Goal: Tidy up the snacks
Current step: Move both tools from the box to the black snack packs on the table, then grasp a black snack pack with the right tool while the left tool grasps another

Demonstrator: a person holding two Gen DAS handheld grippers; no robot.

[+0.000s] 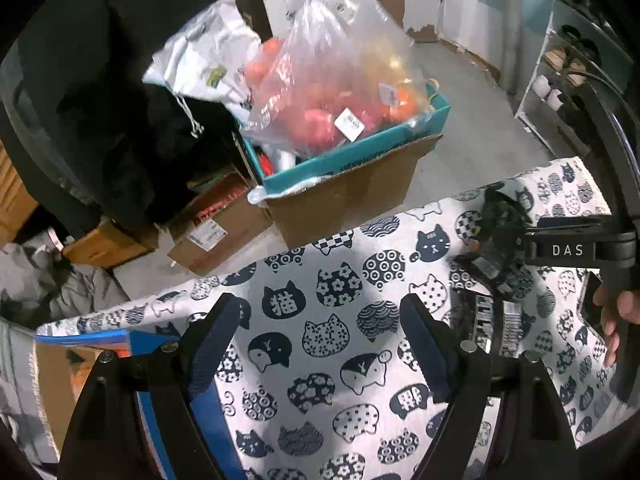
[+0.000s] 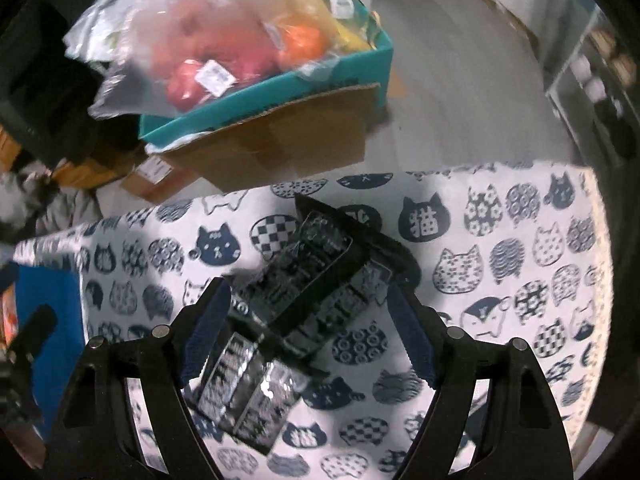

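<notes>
Dark, shiny snack packets [image 2: 312, 280] lie in a loose pile on the cat-print tablecloth [image 2: 520, 248]. My right gripper [image 2: 308, 300] is open and hovers right over the pile, its blue-padded fingers on either side of the packets without gripping them. In the left wrist view the same packets [image 1: 500, 264] lie at the right, partly hidden by the right gripper's black body. My left gripper [image 1: 320, 312] is open and empty over bare tablecloth [image 1: 320, 360]. A blue box [image 1: 104, 338] sits at the table's left edge, beside the left finger.
Beyond the table's far edge stands a teal-rimmed cardboard box [image 1: 352, 168] holding a clear plastic bag of fruit [image 1: 332, 80]. More cardboard boxes [image 1: 216, 232] and dark clothing lie on the floor at left. A white shelf [image 1: 560, 92] stands at right.
</notes>
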